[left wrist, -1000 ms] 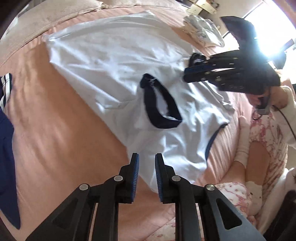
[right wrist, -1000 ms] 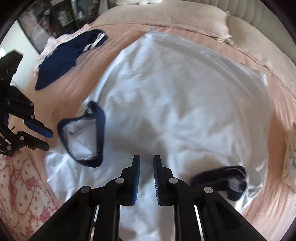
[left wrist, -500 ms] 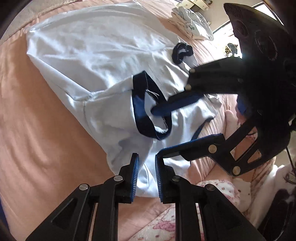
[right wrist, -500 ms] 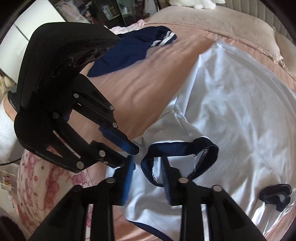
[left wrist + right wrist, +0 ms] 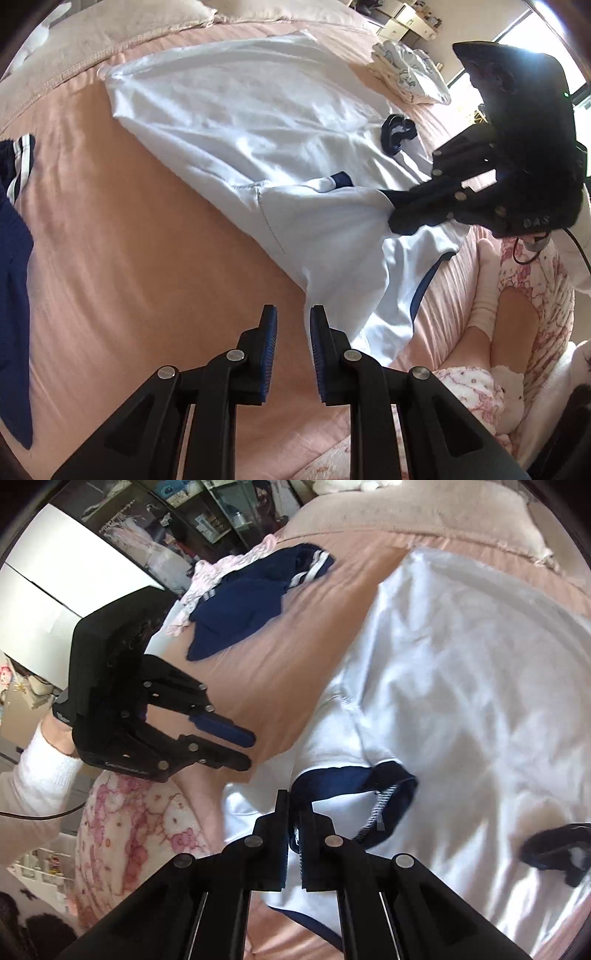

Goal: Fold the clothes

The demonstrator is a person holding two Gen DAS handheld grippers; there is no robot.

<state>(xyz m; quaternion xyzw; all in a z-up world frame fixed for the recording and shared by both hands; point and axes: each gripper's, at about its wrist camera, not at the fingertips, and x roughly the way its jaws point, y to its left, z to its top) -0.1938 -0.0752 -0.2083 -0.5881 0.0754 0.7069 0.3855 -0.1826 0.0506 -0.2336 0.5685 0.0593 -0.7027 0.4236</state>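
Right hand-held gripper clamped on navy collar

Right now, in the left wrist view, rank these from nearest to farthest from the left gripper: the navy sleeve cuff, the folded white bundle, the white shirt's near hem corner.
From the left gripper:
1. White shirt's near hem corner, just right of the fingertips.
2. Navy sleeve cuff, farther up on the shirt, right of centre.
3. Folded white bundle, far right, toward the window.

The white shirt is thin, smooth cloth with a faint sheen and soft creases; its navy collar is ribbed knit. The pink bedspread under it looks matt and finely ribbed. The left gripper is matt black plastic with ridged blue pads and shiny metal rivets.
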